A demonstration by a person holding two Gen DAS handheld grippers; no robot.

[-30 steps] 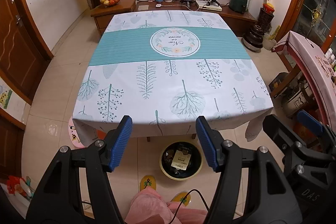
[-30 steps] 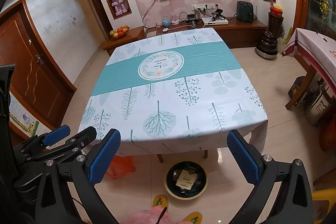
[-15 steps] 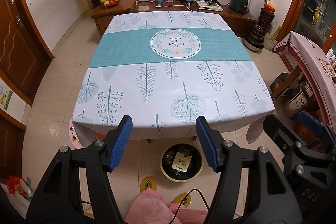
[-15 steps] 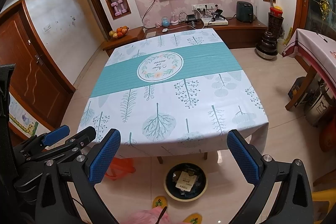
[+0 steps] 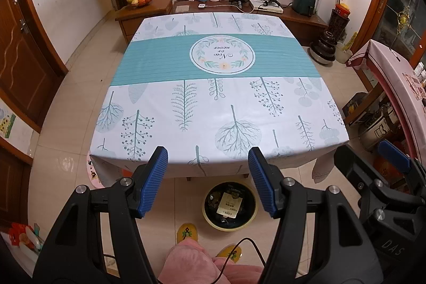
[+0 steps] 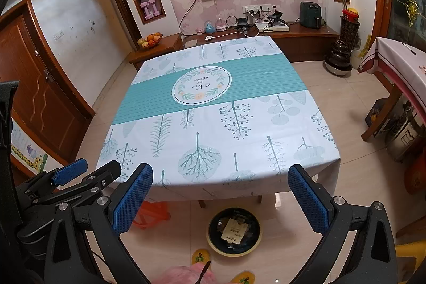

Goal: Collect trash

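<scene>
Presently listed: table (image 5: 239,103), under a white cloth printed with trees and a teal band, its top bare; trash bin (image 5: 210,217), round and yellow-rimmed, on the floor just before the table's near edge, trash (image 5: 229,204) with a cardboard packet lying inside; left hand-held gripper (image 5: 207,177), jaws parted, holding nothing; right hand-held gripper (image 6: 221,200), jaws wide, holding nothing.

White-and-teal leaf-print tablecloth (image 5: 213,108): smooth, slight sheen. Beige floor tiles (image 6: 343,108): glossy, reflective. Brown panelled door (image 6: 34,103): varnished wood. Blue gripper pads (image 6: 308,198): ribbed, matt rubber-like. Round yellow-rimmed bin (image 5: 206,214): smooth plastic, paper packet inside.
</scene>
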